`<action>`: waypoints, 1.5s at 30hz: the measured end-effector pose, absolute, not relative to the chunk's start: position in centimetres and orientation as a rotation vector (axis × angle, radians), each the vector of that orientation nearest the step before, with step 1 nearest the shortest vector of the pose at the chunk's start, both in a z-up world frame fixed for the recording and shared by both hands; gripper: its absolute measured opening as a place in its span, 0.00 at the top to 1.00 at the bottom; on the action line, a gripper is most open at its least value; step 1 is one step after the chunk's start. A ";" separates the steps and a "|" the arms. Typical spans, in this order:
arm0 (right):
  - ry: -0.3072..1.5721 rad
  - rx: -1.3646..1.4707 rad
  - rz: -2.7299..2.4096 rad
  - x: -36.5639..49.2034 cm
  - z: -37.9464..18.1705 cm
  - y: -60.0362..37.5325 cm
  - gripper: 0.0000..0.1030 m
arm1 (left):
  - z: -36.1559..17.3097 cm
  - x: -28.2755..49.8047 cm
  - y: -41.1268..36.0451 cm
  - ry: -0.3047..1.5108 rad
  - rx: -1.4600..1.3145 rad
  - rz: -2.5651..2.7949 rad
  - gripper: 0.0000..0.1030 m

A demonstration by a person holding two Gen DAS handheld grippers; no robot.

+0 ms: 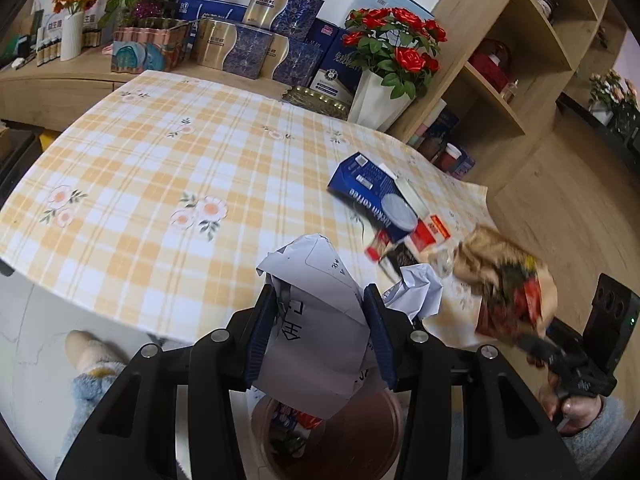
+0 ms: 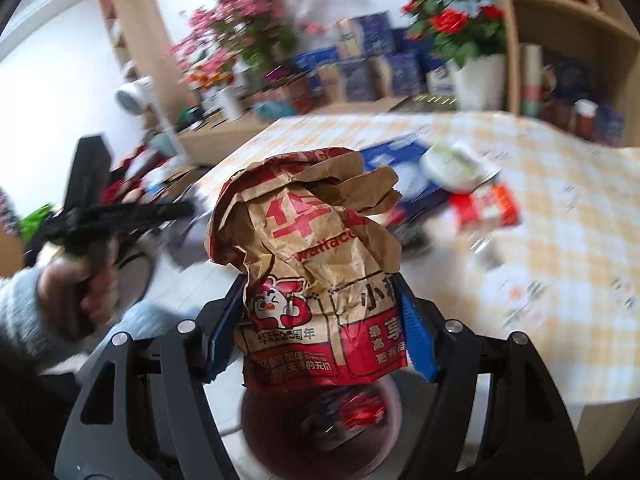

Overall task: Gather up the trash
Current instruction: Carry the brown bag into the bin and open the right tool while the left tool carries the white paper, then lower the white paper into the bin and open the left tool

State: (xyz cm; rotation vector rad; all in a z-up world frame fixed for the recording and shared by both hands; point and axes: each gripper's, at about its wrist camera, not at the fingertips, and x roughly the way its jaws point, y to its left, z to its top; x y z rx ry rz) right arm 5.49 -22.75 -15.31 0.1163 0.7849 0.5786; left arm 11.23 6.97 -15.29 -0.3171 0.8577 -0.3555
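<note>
My left gripper is shut on a crumpled white sheet of paper just past the table's near edge, above a brown round bin that holds some wrappers. My right gripper is shut on a crumpled brown and red paper food bag, also above the bin. Each view shows the other gripper off to the side: the right one with its bag, and the blurred left one. On the table lie a blue coffee box, a red and white carton and another white paper ball.
The table wears a yellow checked cloth with flowers. A pot of red roses and stacked blue and gold boxes stand at its far side. A wooden shelf unit rises on the right. A slippered foot is on the floor to the left.
</note>
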 end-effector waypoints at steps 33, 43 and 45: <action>1.206 0.190 0.469 4.3 -28.9 -21.1 0.12 | -18.2 7.8 3.9 0.907 -0.163 -0.448 0.57; 0.960 0.109 0.373 3.8 -20.9 -24.4 0.08 | -21.5 6.9 -0.5 0.955 -0.016 -0.537 0.57; 0.930 0.106 0.357 3.8 -19.9 -24.9 0.08 | -22.3 6.4 -1.3 0.959 0.017 -0.549 0.57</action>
